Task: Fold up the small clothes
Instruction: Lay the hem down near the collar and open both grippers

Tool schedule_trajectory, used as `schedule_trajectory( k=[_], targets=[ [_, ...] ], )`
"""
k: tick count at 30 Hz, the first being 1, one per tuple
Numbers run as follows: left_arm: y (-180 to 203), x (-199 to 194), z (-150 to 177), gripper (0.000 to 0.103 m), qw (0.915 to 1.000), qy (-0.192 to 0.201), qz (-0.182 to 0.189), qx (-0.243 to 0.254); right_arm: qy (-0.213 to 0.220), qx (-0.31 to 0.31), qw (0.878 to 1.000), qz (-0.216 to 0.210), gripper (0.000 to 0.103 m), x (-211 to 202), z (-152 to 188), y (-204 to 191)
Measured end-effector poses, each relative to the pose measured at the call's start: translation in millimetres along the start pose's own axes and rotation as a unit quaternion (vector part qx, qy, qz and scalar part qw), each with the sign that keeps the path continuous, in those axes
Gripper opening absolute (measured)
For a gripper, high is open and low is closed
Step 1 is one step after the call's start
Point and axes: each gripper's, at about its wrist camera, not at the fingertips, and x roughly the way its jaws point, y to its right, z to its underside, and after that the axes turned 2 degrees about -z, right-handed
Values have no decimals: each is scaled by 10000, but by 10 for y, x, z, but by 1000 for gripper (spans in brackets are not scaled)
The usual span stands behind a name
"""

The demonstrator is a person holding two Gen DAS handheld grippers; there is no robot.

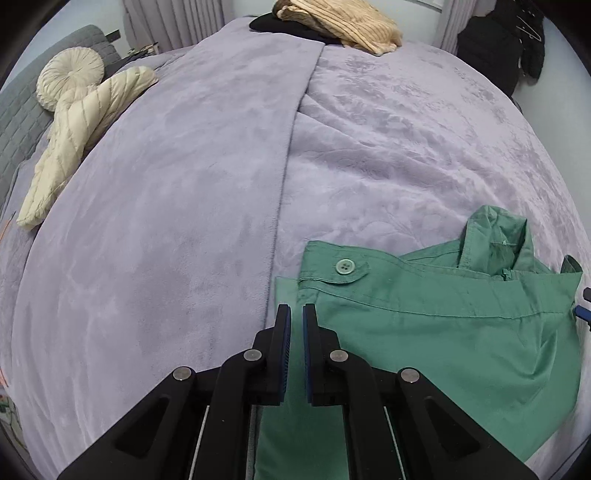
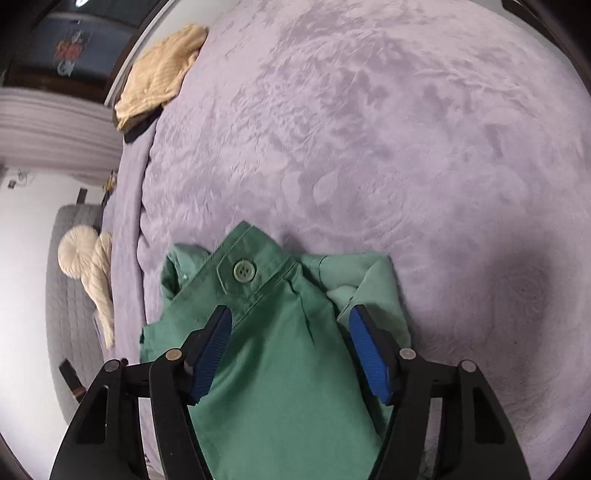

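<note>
Green cotton garment (image 1: 436, 332), smooth-woven with a stitched waistband and a round four-hole button (image 1: 345, 266) on a rounded tab, lies partly folded on a bed under a plush lilac blanket (image 1: 184, 221). Seen from the left wrist, a ribbed cream cushion (image 1: 70, 74) and a quilted cream piece (image 1: 74, 147) sit at the far left edge of the bed, against a grey quilted headboard (image 1: 22, 122); a ribbed tan knit (image 1: 343, 26) rests on something black at the far end. The left gripper (image 1: 296, 314) has its jaws drawn almost together at the garment's left edge; whether cloth is pinched between the pads cannot be told. The waistband runs across that view, the garment's long axis trailing toward the camera. From the right wrist, the right gripper (image 2: 291, 321) stands with its jaws apart above the cloth, blue ridged pads (image 2: 365, 350) either side of the fabric without pressing it, the buttoned waistband just beyond its tips.
</note>
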Motion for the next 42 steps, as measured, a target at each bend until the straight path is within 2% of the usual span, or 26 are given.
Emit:
schedule_trajectory(
  k=[2,3,4,5,6,7,9,12,14,15,17,19,22,24,26,29,32,34,36,38,40,42],
  targets=[
    [141,93,28,7,9999,-117,-23,81,-358,-250,9986,300,69,241,24,-67],
    [216,174,37,7,9997,-205,-9,89,-576,-375,9954,661,67,389,31,-87],
    [259,218,77,7,9996,-263,-22,112,-751,-484,9907,1027,51,520,50,-90],
    [309,273,114,7,9993,-319,-110,169,-810,-550,9879,1203,41,582,75,-92],
    [345,325,152,7,9988,-365,-236,230,-778,-542,9900,1044,8,569,105,-108],
    [358,370,184,7,9983,-393,-327,264,-676,-515,9931,814,4,500,132,-136],
    [338,466,245,7,9977,-450,-438,269,-297,-858,9929,763,4,239,200,-285],
    [280,617,302,7,9962,-583,-619,196,94,-979,9899,1019,4,-51,228,-259],
    [250,743,335,7,9952,-781,-589,91,-141,-683,9893,1283,5,33,180,11],
    [243,752,338,7,9949,-810,-596,41,-302,-478,9903,1268,7,109,168,155],
    [248,665,318,7,9948,-772,-656,77,-343,-139,9918,1223,10,150,185,278],
    [229,504,299,7,9957,-636,-645,179,-88,92,9933,1147,21,22,241,295],
    [144,196,289,7,9973,-404,-553,250,237,1,9913,1294,23,-257,356,230],
    [110,36,357,7,9985,-389,-328,196,399,-236,9927,1116,23,-464,477,99],
    [172,-34,533,7,9982,-530,-98,246,317,-575,9940,879,23,-536,667,-72],
    [313,31,975,7,9955,-834,-112,446,-107,-859,9941,658,23,-351,1016,-253],
    [223,230,1356,7,9931,-1142,-176,199,-468,-1001,9880,1082,23,-82,1369,-94],
    [117,271,1542,7,9951,-976,44,133,-590,-802,9876,1210,11,69,1503,152],
    [87,240,1609,7,9955,-905,104,279,-457,-618,9919,1016,0,61,1535,367],
    [79,174,1642,7,9947,-880,36,538,-445,-590,9930,926,0,3,1523,433],
    [14,102,1680,7,9942,-912,-53,567,-470,-724,9894,1168,0,-82,1543,414],
    [-10,-1,1713,7,9939,-977,-130,491,-450,-597,9879,1356,0,-169,1551,394]
  ],
)
